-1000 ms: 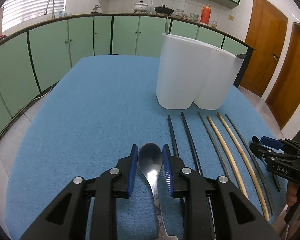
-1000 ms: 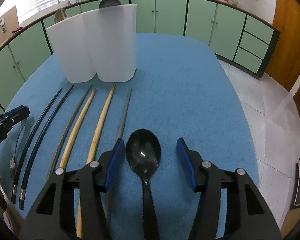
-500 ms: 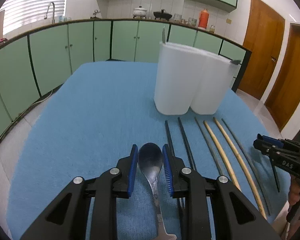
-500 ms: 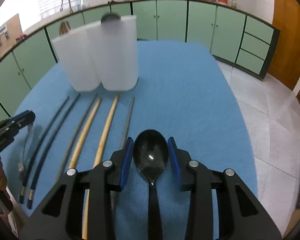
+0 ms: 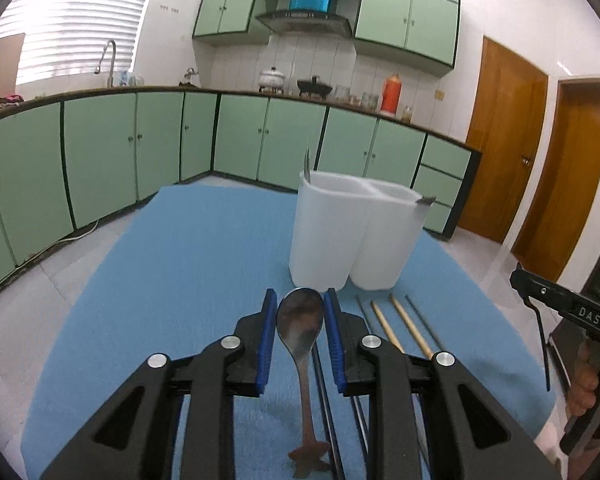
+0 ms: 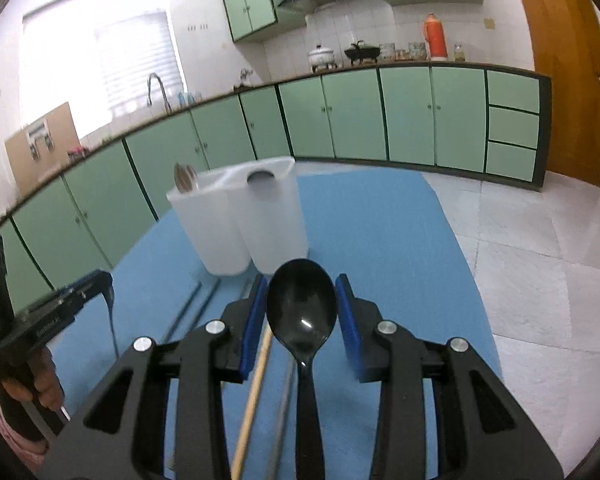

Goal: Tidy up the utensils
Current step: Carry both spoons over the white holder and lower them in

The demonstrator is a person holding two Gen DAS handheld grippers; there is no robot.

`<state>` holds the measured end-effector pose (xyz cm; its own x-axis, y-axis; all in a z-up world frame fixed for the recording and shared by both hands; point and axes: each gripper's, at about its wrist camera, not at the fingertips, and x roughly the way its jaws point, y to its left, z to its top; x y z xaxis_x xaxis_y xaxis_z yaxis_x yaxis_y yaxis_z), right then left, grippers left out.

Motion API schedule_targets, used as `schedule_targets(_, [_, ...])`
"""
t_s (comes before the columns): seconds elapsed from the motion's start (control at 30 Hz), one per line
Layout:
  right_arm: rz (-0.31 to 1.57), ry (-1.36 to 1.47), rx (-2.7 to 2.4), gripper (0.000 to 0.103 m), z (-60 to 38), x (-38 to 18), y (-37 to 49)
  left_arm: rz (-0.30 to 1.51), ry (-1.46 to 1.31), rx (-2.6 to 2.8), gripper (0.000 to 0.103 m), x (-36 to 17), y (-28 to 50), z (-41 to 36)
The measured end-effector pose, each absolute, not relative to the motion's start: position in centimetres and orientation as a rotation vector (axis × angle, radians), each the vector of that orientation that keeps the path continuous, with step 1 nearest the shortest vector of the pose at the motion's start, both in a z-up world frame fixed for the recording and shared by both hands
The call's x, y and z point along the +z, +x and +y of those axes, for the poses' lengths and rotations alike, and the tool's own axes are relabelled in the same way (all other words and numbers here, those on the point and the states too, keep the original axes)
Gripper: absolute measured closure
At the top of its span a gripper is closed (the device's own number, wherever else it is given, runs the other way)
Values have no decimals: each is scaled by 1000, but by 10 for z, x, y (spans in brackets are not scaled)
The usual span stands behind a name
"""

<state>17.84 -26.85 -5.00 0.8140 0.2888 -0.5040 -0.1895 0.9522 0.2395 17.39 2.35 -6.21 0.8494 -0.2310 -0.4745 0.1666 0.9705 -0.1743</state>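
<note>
The left gripper is pinching a steel spoon above the blue mat; the right gripper is clamping a black spoon. The white holder is standing ahead, green cabinets behind. Only the right view is showing 2 spoons inside it.

We see a polished metal spoon with a dull sheen, and a glossy black plastic spoon that carries a bright highlight. The divided utensil holder looks like smooth, translucent white plastic. The worktop wears a matt blue cloth with a fine nap. Two chopsticks look like pale wood; the dark ones have a dull finish.
</note>
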Motion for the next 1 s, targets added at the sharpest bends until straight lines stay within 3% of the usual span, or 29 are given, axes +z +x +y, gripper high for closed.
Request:
schedule_targets(0.07, [555, 201, 264, 69, -271, -48, 178, 496, -131, -207, 81, -60, 172, 24])
schedule_targets(0.1, [550, 207, 265, 69, -271, -47, 178, 492, -131, -204, 98, -60, 172, 24])
schedule_targets(0.17, [536, 213, 268, 69, -272, -44, 177, 489, -140, -205, 101, -59, 173, 25])
schedule_targets(0.6, [552, 198, 250, 69, -266, -48, 182, 518, -162, -207, 102, -72, 179, 27])
schedule_targets(1.0, [462, 191, 256, 69, -261, -21, 192, 310, -102, -194, 102, -20, 172, 22])
